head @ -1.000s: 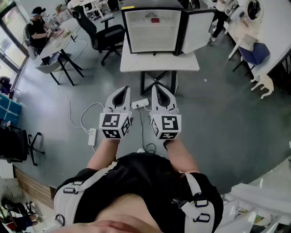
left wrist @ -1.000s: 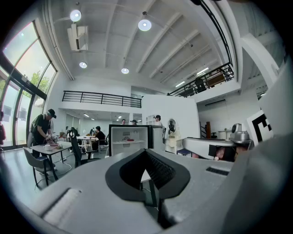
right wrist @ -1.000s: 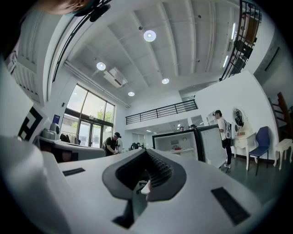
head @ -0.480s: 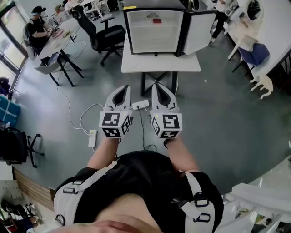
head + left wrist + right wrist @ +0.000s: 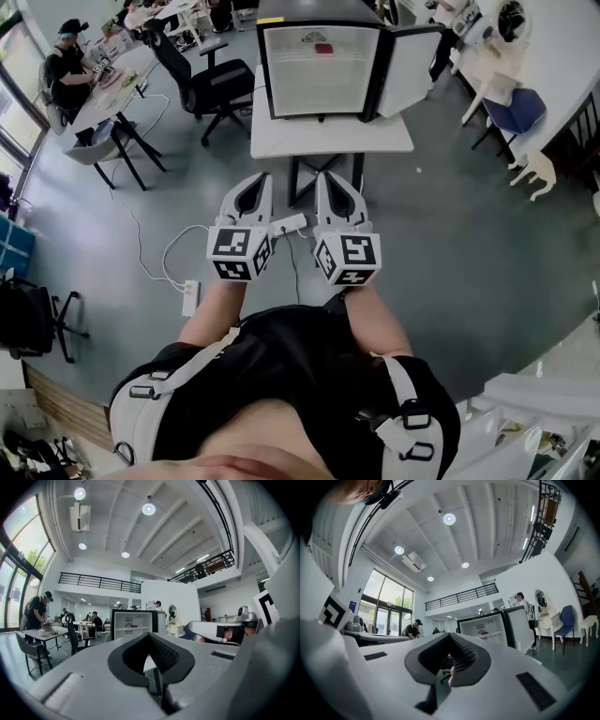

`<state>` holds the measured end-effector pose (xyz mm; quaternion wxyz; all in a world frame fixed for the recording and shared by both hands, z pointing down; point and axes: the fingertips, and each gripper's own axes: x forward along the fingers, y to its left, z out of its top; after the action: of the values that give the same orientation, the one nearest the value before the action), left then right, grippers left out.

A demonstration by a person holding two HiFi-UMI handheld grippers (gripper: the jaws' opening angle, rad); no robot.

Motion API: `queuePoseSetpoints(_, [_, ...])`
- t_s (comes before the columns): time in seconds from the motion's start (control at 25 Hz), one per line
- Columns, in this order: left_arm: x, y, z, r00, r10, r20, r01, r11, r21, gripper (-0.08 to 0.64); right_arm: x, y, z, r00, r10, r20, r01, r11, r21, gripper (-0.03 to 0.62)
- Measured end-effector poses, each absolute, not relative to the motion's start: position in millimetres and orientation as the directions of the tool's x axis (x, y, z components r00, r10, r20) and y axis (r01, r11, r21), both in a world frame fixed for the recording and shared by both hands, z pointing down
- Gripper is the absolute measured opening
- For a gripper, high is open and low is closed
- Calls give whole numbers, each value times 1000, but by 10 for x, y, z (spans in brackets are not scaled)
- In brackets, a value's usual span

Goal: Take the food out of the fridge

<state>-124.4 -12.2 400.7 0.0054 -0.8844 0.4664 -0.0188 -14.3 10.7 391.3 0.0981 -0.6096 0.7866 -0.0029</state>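
A small black fridge (image 5: 319, 66) stands on a white table (image 5: 330, 134) ahead of me, its door (image 5: 410, 66) swung open to the right. On its upper shelf lies a red food item (image 5: 322, 48); the same red item (image 5: 133, 626) shows in the left gripper view and again (image 5: 483, 633) in the right gripper view. My left gripper (image 5: 262, 181) and right gripper (image 5: 323, 179) are held side by side, pointing at the fridge from well short of the table. Both are shut with nothing between the jaws.
A black office chair (image 5: 211, 80) stands left of the table. Further left a person sits at a long desk (image 5: 103, 89). A power strip (image 5: 190, 297) and cables lie on the grey floor below my hands. A blue chair (image 5: 516, 112) is at the right.
Both grippers have moved a little forward together toward the fridge, and the table and fridge now sit slightly nearer in the head view. The jaws stay shut.
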Motion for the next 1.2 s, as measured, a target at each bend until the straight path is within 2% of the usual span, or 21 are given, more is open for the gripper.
queuePoseSetpoints(0.52, [-1051, -899, 4155, 554, -831, 49, -832, -555, -18, 3, 23, -738, 4068, -252, -959, -132, -956, 268, -122, 8])
queuePoseSetpoints(1.2, [-69, -2804, 3935, 474, -879, 40, -879, -476, -38, 3, 1028, -2762, 3895, -328, -934, -141, -929, 346, -130, 8])
